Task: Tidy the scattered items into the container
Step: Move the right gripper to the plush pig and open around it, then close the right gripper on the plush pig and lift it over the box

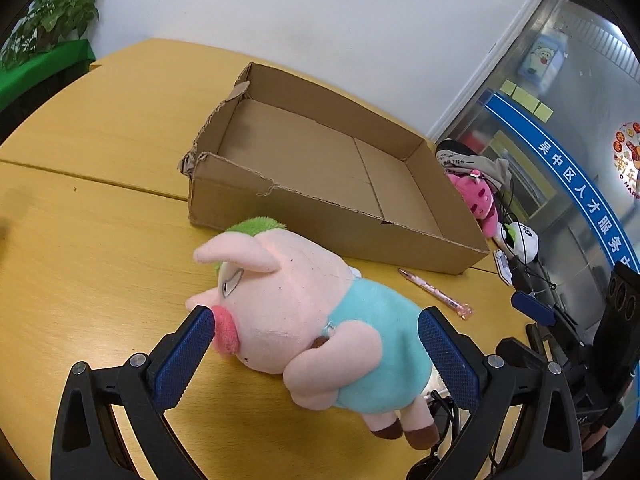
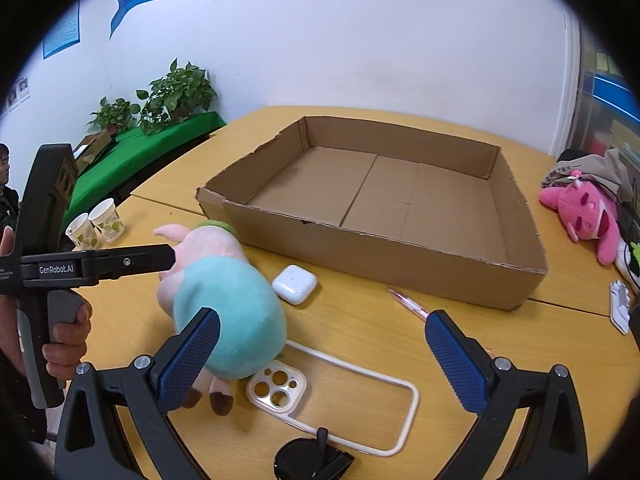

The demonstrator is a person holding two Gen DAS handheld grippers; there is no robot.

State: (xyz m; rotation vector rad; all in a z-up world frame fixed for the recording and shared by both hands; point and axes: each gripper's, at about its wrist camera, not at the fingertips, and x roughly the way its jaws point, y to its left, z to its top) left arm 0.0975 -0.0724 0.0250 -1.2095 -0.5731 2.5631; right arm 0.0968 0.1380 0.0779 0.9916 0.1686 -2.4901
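Observation:
A pink pig plush (image 1: 296, 312) in a light blue shirt with green hair lies on its side on the wooden table, in front of an empty open cardboard box (image 1: 320, 168). My left gripper (image 1: 316, 344) is open, its blue pads on either side of the pig's snout and back. In the right wrist view the pig (image 2: 224, 304) lies left of center, with the left gripper's finger at its head. My right gripper (image 2: 324, 356) is open and empty above a clear phone case (image 2: 340, 392). A white earbud case (image 2: 295, 283) and a pink pen (image 2: 412, 306) lie before the box (image 2: 380, 216).
A pink plush (image 2: 584, 212), a bag and cables lie at the table's right edge. Two paper cups (image 2: 96, 226) stand at the left. Black sunglasses (image 2: 314, 460) lie at the near edge. Potted plants (image 2: 172, 94) stand on a green-covered table behind.

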